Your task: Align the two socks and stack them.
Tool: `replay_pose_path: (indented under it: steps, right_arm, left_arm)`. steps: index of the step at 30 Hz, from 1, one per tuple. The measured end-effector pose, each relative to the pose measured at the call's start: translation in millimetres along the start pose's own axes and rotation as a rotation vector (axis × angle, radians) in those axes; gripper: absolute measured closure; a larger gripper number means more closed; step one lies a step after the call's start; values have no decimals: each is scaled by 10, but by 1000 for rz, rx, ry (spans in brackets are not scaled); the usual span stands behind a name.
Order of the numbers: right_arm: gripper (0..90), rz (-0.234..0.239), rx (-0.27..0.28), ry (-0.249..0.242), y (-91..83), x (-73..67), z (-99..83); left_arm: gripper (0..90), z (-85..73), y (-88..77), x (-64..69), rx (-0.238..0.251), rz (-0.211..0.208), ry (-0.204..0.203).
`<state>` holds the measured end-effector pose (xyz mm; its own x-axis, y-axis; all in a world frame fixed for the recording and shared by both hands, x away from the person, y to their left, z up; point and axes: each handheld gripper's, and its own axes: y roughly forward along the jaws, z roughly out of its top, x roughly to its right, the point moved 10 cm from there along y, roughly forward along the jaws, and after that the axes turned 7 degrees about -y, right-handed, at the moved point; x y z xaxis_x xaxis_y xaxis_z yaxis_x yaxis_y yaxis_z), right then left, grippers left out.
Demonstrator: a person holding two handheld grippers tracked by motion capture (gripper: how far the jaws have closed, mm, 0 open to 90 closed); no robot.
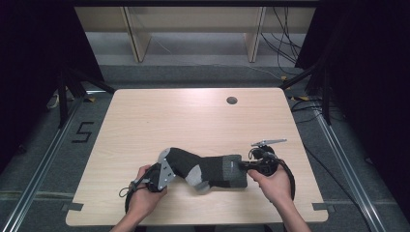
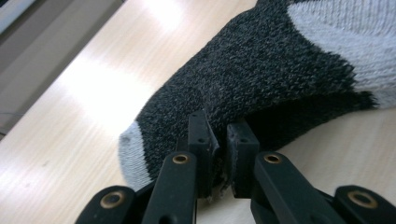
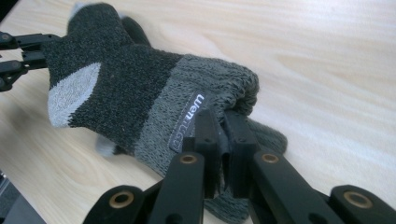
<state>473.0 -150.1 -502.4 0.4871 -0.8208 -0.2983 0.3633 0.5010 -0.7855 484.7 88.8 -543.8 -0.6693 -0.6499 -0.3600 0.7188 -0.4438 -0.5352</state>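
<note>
Nearest us, our left gripper point(image 1: 162, 175) has its fingers point(image 2: 201, 140) clamped on the toe end of the dark grey knitted sock point(image 1: 205, 169); our right gripper point(image 1: 244, 165) pinches its ribbed cuff, the sock lying between them on the pale wooden desk point(image 1: 193, 116).

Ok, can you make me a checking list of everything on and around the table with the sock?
Surface: wooden table, bare apart from the sock; round hole near the far edge.
Job's things: dark grey sock with light patches, lying flat.
Clutter: nothing seen.
Grippers: left gripper shut on the sock near its toe; right gripper shut on its cuff.
Cables: black cable loops from the right gripper; more on the floor.
Surroundings: grey floor, wooden legs, a "5" mark.
</note>
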Motion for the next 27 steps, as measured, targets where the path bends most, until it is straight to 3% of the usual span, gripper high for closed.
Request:
replay_pose_path:
  steps: [1,2,3,5,8,9,11,13,15,16,17,19,20,21,25,27]
  right_arm:
    - [862,-16,25,-61,21,78,7]
    - [862,-5,22,-19,-1,44,-16]
    - [862,-5,22,-19,-1,44,-16]
    - [862,-37,31,-53,-32,88,-12]
    - [862,-16,37,-72,-85,52,4]
    - [862,-17,35,-77,-79,60,0]
    - [862,-43,18,-80,-26,117,-35]
    - [861,-50,-13,-89,26,171,-94]
    - [860,-74,-34,-97,84,236,-157]
    - [859,-99,-61,-90,104,270,-198]
    - [858,-98,-63,-103,112,286,-211]
    - [857,-105,-69,-99,116,298,-221]
    - [855,-112,-67,-102,140,327,-224]
    - [855,-112,-67,-102,140,327,-224]
    - [852,-120,-69,-113,157,352,-234]
    - [851,-131,-75,-92,167,344,-237]
  left_arm:
    - [823,0,0,0,0,0,0]
    - [823,18,-17,18,1,-2,10]
    - [823,18,-17,18,1,-2,10]
    - [823,53,-28,10,16,3,4]
    - [822,81,-53,-27,10,8,25]
    - [821,84,-41,-3,14,-2,14]
    - [817,38,-20,48,-27,-28,52]
    - [807,9,19,124,-35,-60,54]
    - [775,2,46,202,-16,-103,21]
    - [696,-17,27,217,-24,-144,10]
    - [646,3,22,220,1,-150,-23]
    - [558,9,-11,206,2,-161,-30]
    - [531,49,-87,175,33,-187,-88]
    - [522,49,-87,175,33,-187,-88]
    - [499,109,-267,-8,87,-178,-164]
    - [466,104,-297,-141,86,-159,-217]
